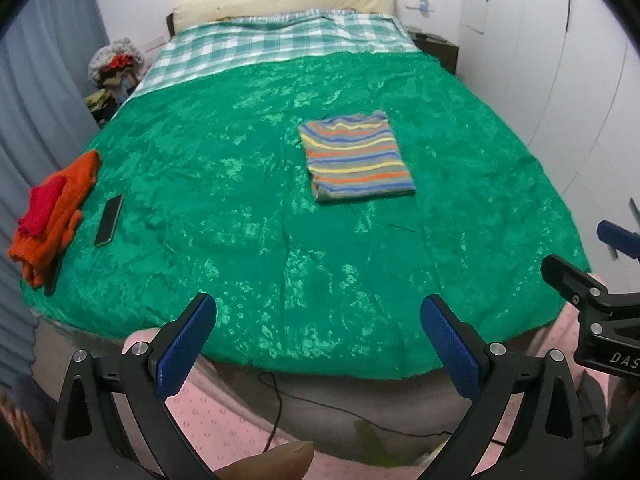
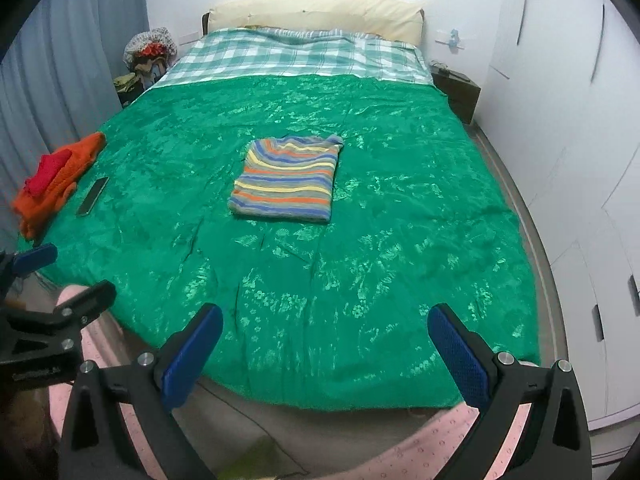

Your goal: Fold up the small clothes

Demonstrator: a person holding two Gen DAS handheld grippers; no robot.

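A striped garment (image 1: 356,156) (image 2: 287,179) lies folded into a neat rectangle in the middle of the green bedspread (image 1: 248,216) (image 2: 380,208). A pile of orange and red clothes (image 1: 52,212) (image 2: 56,178) sits at the bed's left edge. My left gripper (image 1: 320,320) hangs open over the foot of the bed, well short of the striped garment, with nothing between its blue pads. My right gripper (image 2: 324,332) is open too, also at the near edge and empty. Each gripper shows at the side of the other's view: the right one (image 1: 576,264), the left one (image 2: 60,272).
A dark phone (image 1: 109,220) (image 2: 93,196) lies beside the orange pile. A checked blanket (image 1: 280,44) and a cream headboard (image 2: 316,12) are at the far end. White wardrobe doors (image 2: 560,120) run along the right, curtains (image 2: 72,60) on the left. A cable (image 1: 304,404) trails on the floor.
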